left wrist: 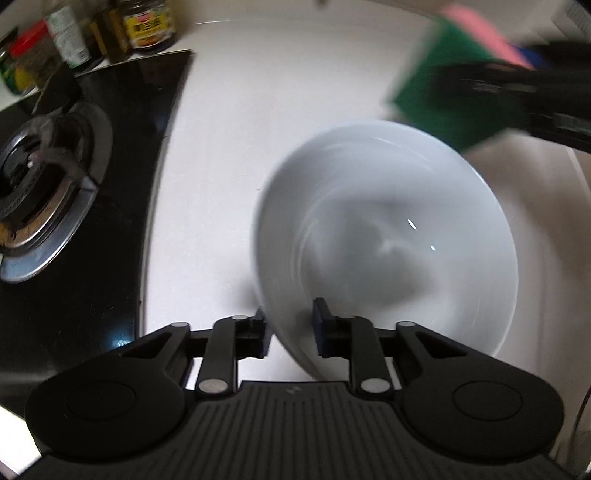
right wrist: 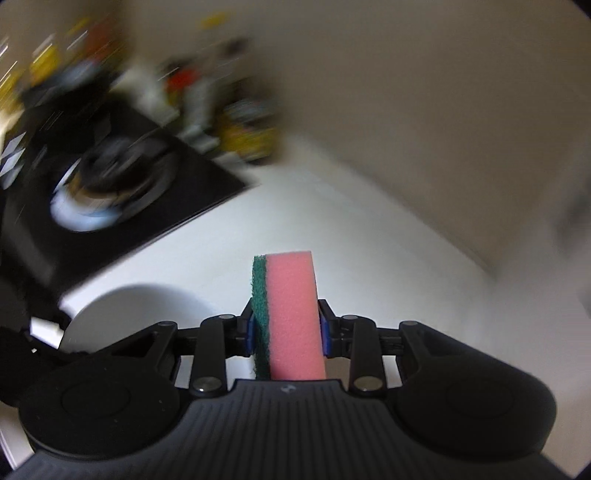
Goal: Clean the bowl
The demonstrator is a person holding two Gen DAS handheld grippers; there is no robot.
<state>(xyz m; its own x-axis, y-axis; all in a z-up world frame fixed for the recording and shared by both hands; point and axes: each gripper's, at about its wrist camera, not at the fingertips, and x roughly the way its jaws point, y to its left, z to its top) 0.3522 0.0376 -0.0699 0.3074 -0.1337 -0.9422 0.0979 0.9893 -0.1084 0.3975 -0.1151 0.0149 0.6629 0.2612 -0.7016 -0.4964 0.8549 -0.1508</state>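
A white bowl (left wrist: 388, 229) sits tilted on the white counter, its inside bare and glossy. My left gripper (left wrist: 290, 332) straddles the bowl's near rim, one pad outside the wall and one inside, and it is shut on the rim. Above the bowl's far right edge a pink sponge (left wrist: 436, 88) with a green scouring face hangs blurred, carried by a dark gripper. In the right wrist view my right gripper (right wrist: 287, 328) is shut on that sponge (right wrist: 291, 306), green side to the left. The bowl (right wrist: 140, 310) shows low at the left.
A black glass hob with a steel-ringed burner (left wrist: 48, 177) lies to the left of the bowl. Jars and bottles (left wrist: 147, 26) stand behind the hob at the counter's back. White countertop (left wrist: 229, 110) runs between hob and bowl. A beige wall (right wrist: 406, 110) rises behind.
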